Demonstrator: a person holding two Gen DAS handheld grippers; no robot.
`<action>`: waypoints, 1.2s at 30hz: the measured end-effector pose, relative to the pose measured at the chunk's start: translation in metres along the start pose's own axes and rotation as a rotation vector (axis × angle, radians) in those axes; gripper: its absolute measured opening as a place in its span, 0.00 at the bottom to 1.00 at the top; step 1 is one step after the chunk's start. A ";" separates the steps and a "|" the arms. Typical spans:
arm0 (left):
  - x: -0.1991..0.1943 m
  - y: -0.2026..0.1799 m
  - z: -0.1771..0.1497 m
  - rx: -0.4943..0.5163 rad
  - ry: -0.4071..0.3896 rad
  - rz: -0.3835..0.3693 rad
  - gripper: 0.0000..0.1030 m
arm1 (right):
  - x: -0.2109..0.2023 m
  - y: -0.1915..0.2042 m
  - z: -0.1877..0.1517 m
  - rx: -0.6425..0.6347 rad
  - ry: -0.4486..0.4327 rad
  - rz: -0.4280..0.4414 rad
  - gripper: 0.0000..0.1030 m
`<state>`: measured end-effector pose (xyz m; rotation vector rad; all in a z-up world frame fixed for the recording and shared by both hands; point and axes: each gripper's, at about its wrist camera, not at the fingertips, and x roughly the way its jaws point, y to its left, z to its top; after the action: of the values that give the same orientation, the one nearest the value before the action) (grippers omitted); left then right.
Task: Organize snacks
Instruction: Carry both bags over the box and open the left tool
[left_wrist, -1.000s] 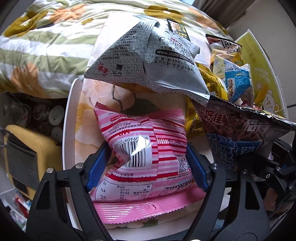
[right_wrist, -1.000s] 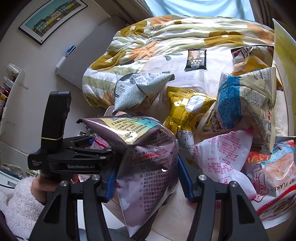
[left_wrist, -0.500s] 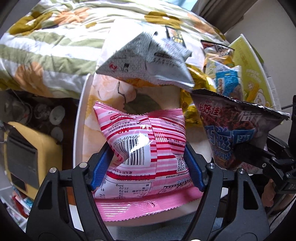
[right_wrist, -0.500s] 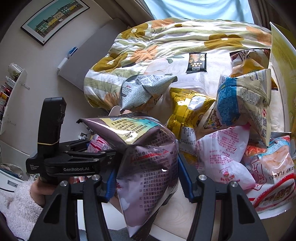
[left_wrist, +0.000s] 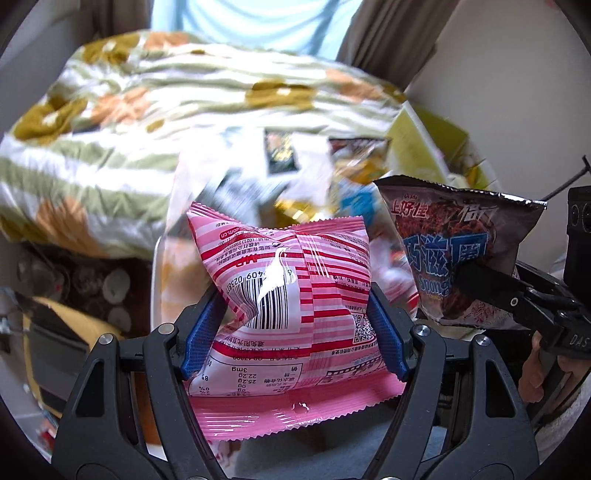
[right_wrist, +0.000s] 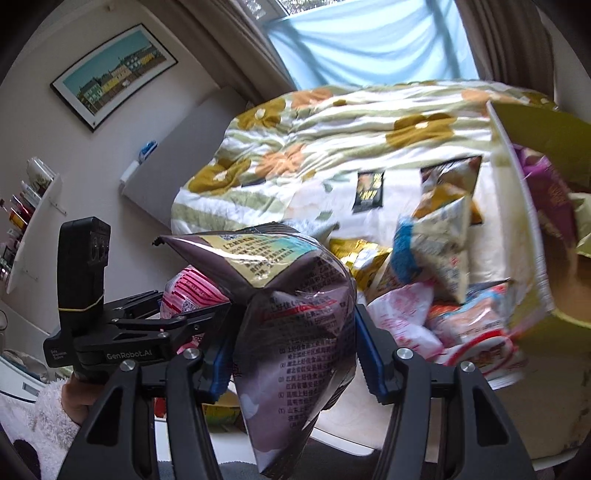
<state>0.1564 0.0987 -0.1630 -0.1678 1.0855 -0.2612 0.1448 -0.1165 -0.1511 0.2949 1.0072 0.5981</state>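
In the left wrist view my left gripper (left_wrist: 295, 295) is shut on a pink, red-striped snack bag (left_wrist: 288, 273), its blue pads denting both sides; the bag hangs clear above the table. My right gripper (right_wrist: 295, 332) is shut on a dark purple-brown snack bag (right_wrist: 295, 295), which puffs out above the pads and hangs below them. Each gripper also shows in the other's view: the right gripper (left_wrist: 517, 299) with the dark bag (left_wrist: 454, 251) is close on the right, and the left gripper (right_wrist: 177, 317) with the pink bag (right_wrist: 188, 295) is close on the left.
A pile of snack bags lies on the white table (left_wrist: 155, 280): a blue-and-white bag (right_wrist: 436, 251), a gold bag (right_wrist: 362, 258), a small black packet (right_wrist: 369, 190). A yellow-green box (right_wrist: 535, 129) stands at the right. A floral quilt (right_wrist: 332, 140) lies behind.
Both grippers have risen with their bags still held. The pile and table have dropped lower and farther off, and the window has come into view.
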 end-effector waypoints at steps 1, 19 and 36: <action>-0.004 -0.011 0.007 0.013 -0.019 0.001 0.70 | -0.009 -0.002 0.004 -0.009 -0.015 -0.010 0.52; 0.061 -0.257 0.109 0.189 -0.129 -0.087 0.70 | -0.166 -0.163 0.056 0.054 -0.185 -0.220 0.52; 0.169 -0.332 0.081 0.158 0.003 0.032 0.99 | -0.193 -0.263 0.051 0.116 -0.098 -0.191 0.52</action>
<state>0.2605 -0.2673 -0.1829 -0.0095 1.0651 -0.3174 0.1998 -0.4403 -0.1193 0.3230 0.9647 0.3500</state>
